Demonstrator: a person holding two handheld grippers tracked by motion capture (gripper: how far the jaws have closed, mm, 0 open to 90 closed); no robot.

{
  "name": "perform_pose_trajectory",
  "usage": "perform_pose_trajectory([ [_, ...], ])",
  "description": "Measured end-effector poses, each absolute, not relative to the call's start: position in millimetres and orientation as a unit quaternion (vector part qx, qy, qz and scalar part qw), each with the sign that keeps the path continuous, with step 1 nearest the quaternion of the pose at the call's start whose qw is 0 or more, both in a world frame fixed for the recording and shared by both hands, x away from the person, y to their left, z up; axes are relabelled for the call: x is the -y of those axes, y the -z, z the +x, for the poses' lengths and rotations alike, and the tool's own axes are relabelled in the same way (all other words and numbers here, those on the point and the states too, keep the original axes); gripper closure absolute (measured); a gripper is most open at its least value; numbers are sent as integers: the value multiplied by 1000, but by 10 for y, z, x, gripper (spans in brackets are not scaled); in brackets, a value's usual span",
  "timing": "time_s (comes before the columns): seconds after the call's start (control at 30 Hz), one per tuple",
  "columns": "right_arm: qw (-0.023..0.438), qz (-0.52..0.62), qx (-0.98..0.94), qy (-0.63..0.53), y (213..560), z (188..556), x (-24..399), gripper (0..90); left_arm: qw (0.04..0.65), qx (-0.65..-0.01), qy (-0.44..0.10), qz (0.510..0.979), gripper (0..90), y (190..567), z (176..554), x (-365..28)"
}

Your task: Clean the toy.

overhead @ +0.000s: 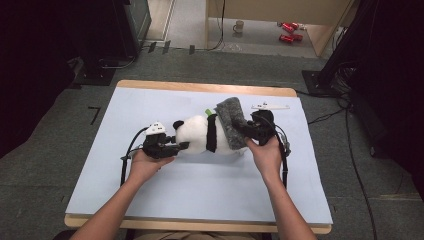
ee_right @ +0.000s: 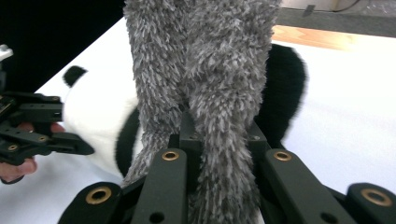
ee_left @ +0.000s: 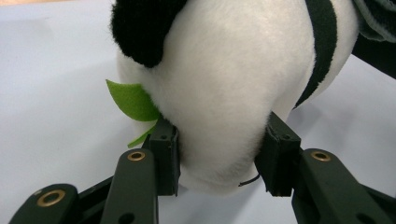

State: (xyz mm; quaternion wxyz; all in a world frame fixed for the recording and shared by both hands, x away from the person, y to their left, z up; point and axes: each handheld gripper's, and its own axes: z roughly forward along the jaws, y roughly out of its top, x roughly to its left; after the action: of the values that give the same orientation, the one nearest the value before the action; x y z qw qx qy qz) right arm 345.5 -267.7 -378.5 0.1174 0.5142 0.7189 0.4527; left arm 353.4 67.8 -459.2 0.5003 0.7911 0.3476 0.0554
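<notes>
A plush panda [overhead: 200, 134] lies on its side in the middle of the light blue mat [overhead: 150, 185]. A fuzzy grey cloth [overhead: 231, 122] drapes over its body on the right. My left gripper [overhead: 181, 146] is shut on the panda's white head [ee_left: 224, 93], a pad pressing in on each side; a green felt leaf [ee_left: 132, 100] sticks out beside the left pad. On the right, my right gripper [overhead: 246, 131] is shut on a fold of the grey cloth [ee_right: 210, 93], which bunches up between its jaws. The panda's black limb [ee_right: 285, 88] shows behind the cloth.
The mat covers a wooden table [overhead: 210, 88]. A small white strip [overhead: 270, 106] lies at the mat's back right. Beyond the table, on the floor, stand a mug [overhead: 239, 26] and red objects [overhead: 289, 31]. Cables [overhead: 350, 150] run along the floor at right.
</notes>
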Motion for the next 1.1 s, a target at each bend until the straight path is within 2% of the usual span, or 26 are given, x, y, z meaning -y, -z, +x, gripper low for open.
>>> perform_pose_trajectory([
  [0.27,124,543,-702,-444,3791,3444,2887,782,499,-348,-54,792,565,4598,3558,-681],
  [0.43,115,535,-694,-467,3620,3372,2871,786,502,-351,-52,789,565,4605,3562,-679],
  [0.67,98,491,-716,-487,3473,3301,2530,785,502,-352,-61,788,562,4613,3521,-668],
  [1.1,44,449,-745,-492,3626,3398,1854,783,501,-353,-87,785,556,4622,3399,-631],
])
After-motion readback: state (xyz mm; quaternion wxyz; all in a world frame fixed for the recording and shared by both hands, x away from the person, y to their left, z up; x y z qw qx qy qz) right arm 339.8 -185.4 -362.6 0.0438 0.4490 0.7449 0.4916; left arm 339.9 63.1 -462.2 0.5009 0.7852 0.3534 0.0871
